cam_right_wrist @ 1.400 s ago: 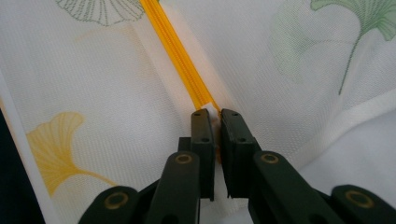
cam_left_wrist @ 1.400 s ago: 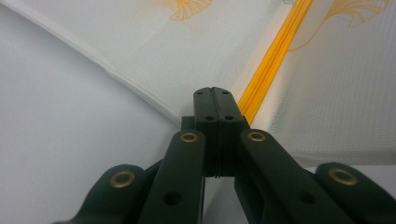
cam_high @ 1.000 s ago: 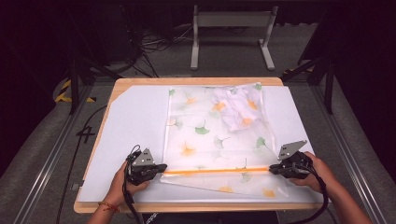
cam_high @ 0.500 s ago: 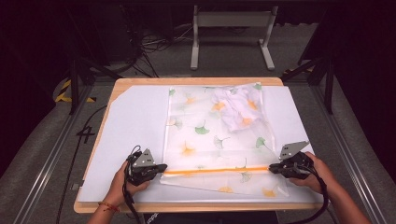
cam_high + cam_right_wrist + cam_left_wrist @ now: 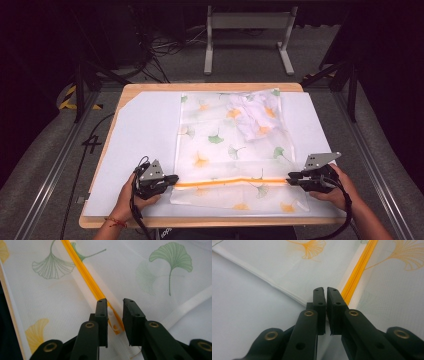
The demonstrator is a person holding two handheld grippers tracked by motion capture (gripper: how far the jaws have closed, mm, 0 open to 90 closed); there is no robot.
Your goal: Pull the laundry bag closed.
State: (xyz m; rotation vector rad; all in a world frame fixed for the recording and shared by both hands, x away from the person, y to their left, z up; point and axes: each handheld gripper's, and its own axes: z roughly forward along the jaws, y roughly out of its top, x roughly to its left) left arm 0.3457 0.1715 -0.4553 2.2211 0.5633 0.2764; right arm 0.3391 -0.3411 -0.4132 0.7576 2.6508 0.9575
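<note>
A see-through bag (image 5: 225, 140) printed with ginkgo leaves lies flat on a white sheet (image 5: 140, 130). An orange zip strip (image 5: 230, 182) runs across its near end. My left gripper (image 5: 172, 180) sits at the strip's left end. Its jaws (image 5: 326, 288) are pressed together on the bag's white edge, just beside the orange zip strip (image 5: 359, 267). My right gripper (image 5: 290, 180) is at the strip's right end. It is open (image 5: 115, 300), with the end of the orange zip strip (image 5: 82, 272) lying between its jaws. A crumpled white cloth (image 5: 255, 115) rests inside the bag's far part.
The white sheet covers a wooden table (image 5: 150, 87) whose edges show at the back and front. Dark floor, metal rails and cables surround the table. Bare sheet lies to the left of the bag.
</note>
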